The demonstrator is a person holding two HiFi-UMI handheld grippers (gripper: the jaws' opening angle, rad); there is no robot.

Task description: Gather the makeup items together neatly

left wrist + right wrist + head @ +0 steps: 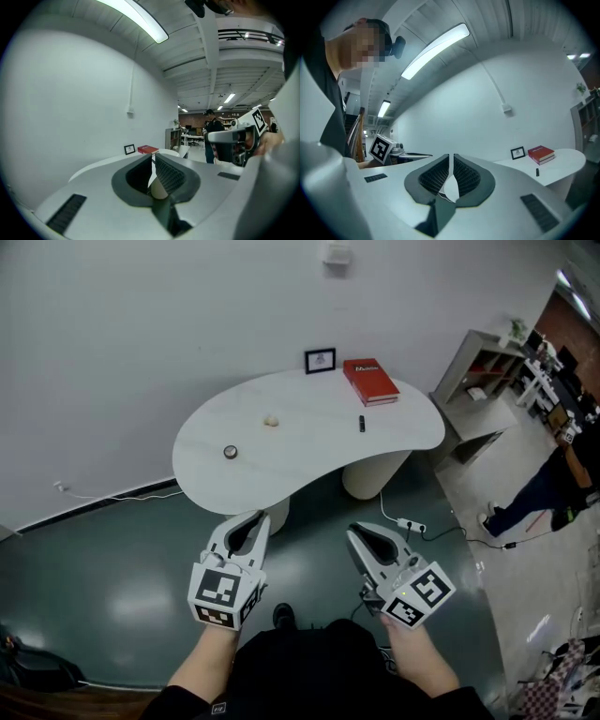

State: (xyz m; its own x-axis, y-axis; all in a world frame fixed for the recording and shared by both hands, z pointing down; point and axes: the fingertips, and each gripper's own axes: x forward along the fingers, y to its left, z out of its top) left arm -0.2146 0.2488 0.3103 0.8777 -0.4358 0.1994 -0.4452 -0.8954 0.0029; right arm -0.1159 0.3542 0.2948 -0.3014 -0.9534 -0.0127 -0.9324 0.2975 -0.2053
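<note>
Both grippers are held low over the dark floor, short of the white table (309,460) and touching nothing on it. The left gripper (251,524) is seen with its jaws pressed together and nothing between them; the right gripper (364,538) is likewise closed and empty (only a thin slit of light shows between its ribbed pads).

Three small items are spread well apart on the table: a round pot (230,452) near the left end, a pale lump (271,420) further back, and a black tube (362,424) towards the right. A red book (371,381) and a framed picture (320,359) are set just beside each other at the far edge. A power strip (411,524) lies on the floor by the table's base.
</note>
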